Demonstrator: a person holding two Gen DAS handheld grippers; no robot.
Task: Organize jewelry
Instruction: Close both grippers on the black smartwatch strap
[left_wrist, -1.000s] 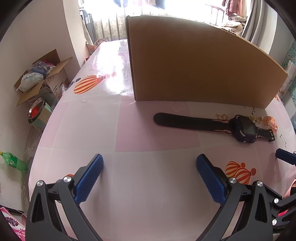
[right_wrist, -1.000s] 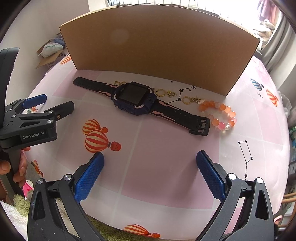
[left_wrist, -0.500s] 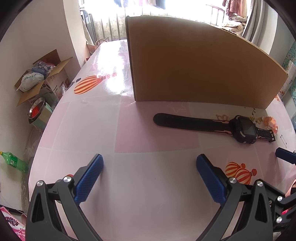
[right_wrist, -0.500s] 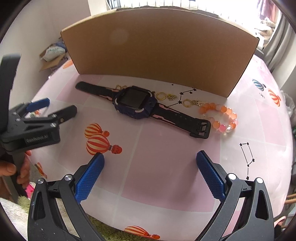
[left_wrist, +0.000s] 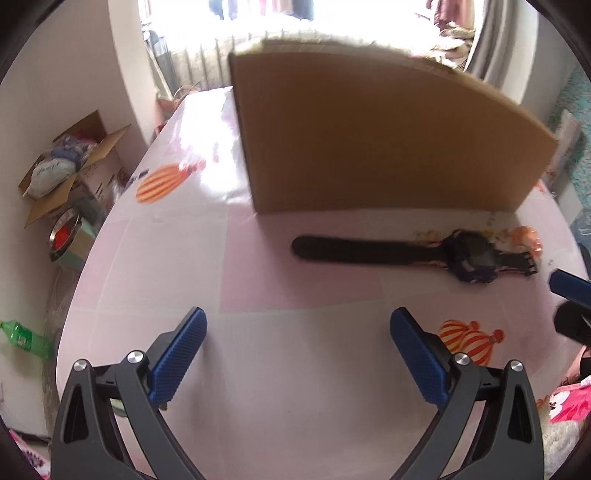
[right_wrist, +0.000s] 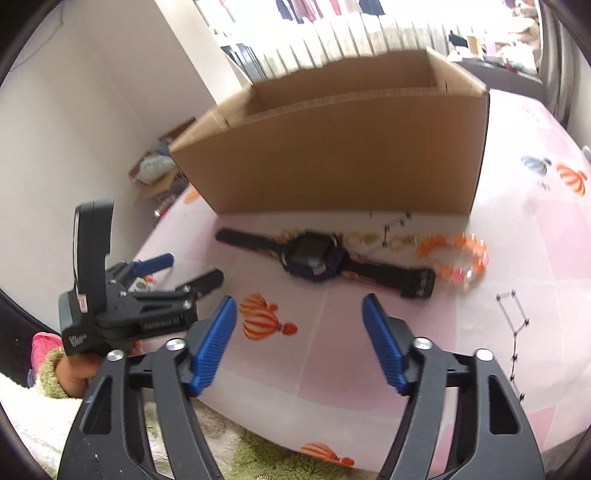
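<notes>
A dark watch (right_wrist: 310, 254) lies flat on the pink tablecloth in front of a tall cardboard box (right_wrist: 332, 147). An orange bead bracelet (right_wrist: 458, 254) sits at its right end, and small gold rings (right_wrist: 354, 238) lie just behind it. My right gripper (right_wrist: 300, 301) hovers short of the watch; its jaws are closing with nothing between them. My left gripper (left_wrist: 298, 317) stands open over bare cloth, well left of the watch (left_wrist: 472, 258). From the right wrist it shows at the left (right_wrist: 192, 266), held by a hand. The right gripper's tips (left_wrist: 561, 299) enter the left wrist view at the right edge.
The box's open top (right_wrist: 351, 85) shows from the right wrist. On the floor left of the table are an open carton of bags (left_wrist: 66, 162), a metal bowl (left_wrist: 64, 232) and a green bottle (left_wrist: 26, 338). Green fuzzy fabric (right_wrist: 258, 450) lies at the near edge.
My right gripper has risen and drawn back, so the box's open top now shows, and its jaws have narrowed. The left gripper has kept still.
</notes>
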